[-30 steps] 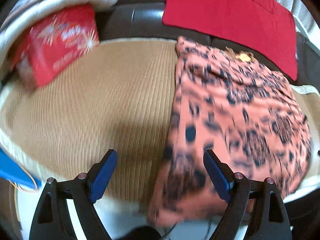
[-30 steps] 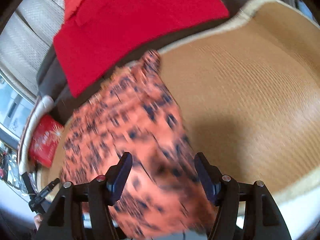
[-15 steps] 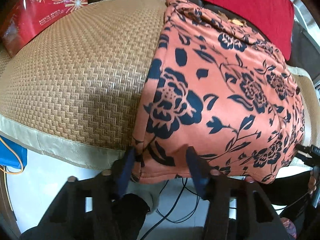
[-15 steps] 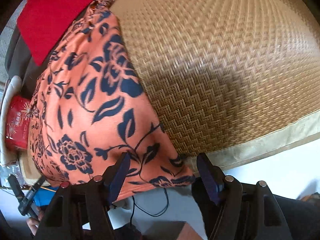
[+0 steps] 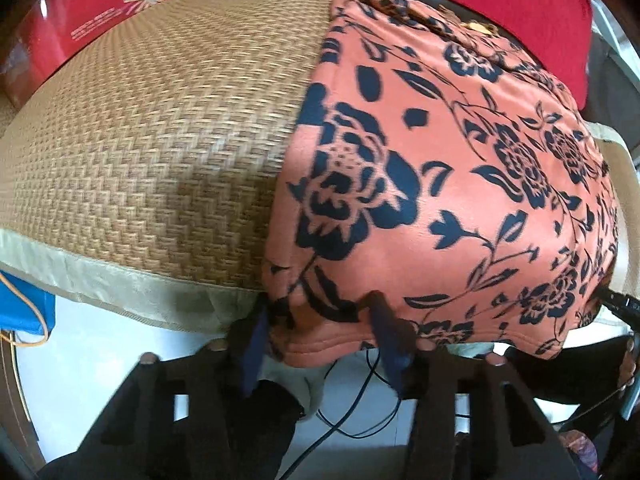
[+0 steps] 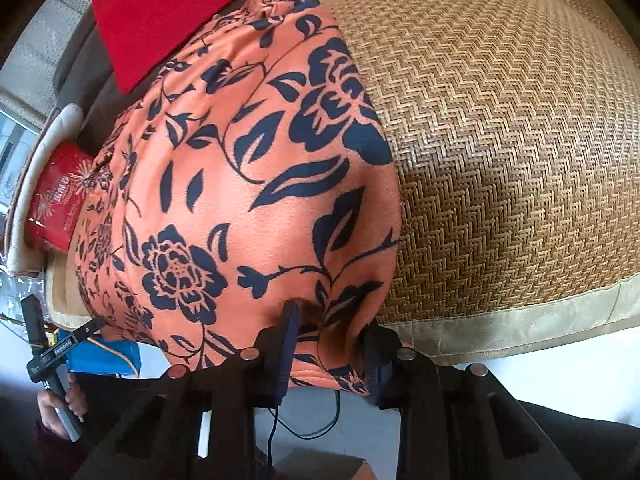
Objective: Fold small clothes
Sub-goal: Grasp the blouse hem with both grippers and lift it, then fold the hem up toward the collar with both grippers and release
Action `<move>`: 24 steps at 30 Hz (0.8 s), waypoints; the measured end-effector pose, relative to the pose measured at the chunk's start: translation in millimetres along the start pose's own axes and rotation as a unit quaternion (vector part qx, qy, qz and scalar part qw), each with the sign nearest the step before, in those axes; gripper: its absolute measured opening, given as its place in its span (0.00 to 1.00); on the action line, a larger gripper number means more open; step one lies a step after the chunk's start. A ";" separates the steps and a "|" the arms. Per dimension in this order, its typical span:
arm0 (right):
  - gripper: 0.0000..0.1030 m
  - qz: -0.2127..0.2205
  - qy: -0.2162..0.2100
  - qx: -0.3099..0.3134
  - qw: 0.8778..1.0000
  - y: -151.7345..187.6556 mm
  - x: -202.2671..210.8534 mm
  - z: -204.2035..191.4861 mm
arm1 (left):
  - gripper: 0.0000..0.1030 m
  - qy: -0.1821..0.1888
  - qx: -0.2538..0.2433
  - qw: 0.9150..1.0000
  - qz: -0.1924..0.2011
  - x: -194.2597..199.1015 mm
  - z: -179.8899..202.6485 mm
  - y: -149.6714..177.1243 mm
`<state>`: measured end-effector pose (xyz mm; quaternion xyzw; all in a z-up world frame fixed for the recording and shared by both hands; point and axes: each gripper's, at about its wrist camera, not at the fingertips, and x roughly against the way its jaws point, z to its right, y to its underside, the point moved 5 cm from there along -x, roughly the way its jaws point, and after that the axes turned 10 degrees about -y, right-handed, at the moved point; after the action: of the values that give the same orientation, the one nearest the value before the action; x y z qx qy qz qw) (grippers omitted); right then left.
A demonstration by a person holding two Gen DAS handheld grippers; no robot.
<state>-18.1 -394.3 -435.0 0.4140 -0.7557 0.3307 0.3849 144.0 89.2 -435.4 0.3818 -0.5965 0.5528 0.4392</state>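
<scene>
An orange garment with dark blue flowers point(image 5: 440, 180) lies flat on a woven mat cushion point(image 5: 160, 140), its near hem hanging over the cushion's front edge. My left gripper point(image 5: 320, 320) is at the hem's left corner, jaws closing, both pads pressing on the puckered cloth between them. In the right wrist view the same garment point(image 6: 240, 200) fills the left half. My right gripper point(image 6: 330, 328) is at the hem's right corner, jaws closing, with bunched cloth pinched between its pads. A hand holds the left gripper point(image 6: 60, 344) at the far left of that view.
A red box point(image 5: 80, 20) stands at the cushion's back left. A red cloth point(image 5: 500, 8) lies on the dark sofa behind the garment. Black cables point(image 5: 360, 400) trail over the white floor below the cushion's beige border point(image 6: 520, 332). A blue item point(image 6: 104, 356) sits low left.
Both grippers came down to the garment's near hem, one at each corner. Their jaws, wide apart a second ago, have narrowed onto the cloth.
</scene>
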 end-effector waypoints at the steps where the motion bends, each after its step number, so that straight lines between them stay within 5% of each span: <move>1: 0.33 -0.002 0.001 -0.004 1.000 0.0 -2.2 -2.2 | 0.45 0.010 0.011 1.000 -0.001 0.2 -2.3 0.3; 3: 0.37 -0.007 -0.008 -0.020 1.000 0.7 -6.6 -3.0 | 0.45 0.021 0.022 1.000 -0.003 0.7 -9.2 0.6; 5: 0.64 -0.014 -0.009 -0.029 0.999 -2.7 -12.9 3.6 | 0.48 0.020 0.020 1.000 -0.006 -0.5 -8.4 2.6; 7: 0.72 -0.015 -0.001 -0.028 0.999 -0.8 -16.1 2.9 | 0.51 0.015 0.004 1.000 -0.004 -0.1 -4.1 4.4; 9: 0.64 -0.018 0.003 0.007 1.000 0.7 -23.3 -7.6 | 0.50 0.008 -0.005 1.000 -0.002 -0.6 -0.1 5.6; 12: 0.18 -0.025 0.002 0.029 0.999 5.6 -29.9 -16.6 | 0.08 0.016 0.007 1.000 -0.004 4.2 0.3 3.2; 13: 0.14 -0.024 -0.001 0.029 0.999 7.0 -28.3 -18.8 | 0.06 0.042 0.016 0.999 -0.001 7.8 0.5 3.8; 24: 0.10 0.046 -0.157 0.040 0.986 3.3 44.4 -79.8 | 0.05 0.123 0.024 0.990 0.065 65.6 -6.4 -9.2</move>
<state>-12.4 -344.0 -359.0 0.4406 -0.8113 0.3092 0.2283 132.1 96.6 -370.4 0.2820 -0.5483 0.6367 0.4631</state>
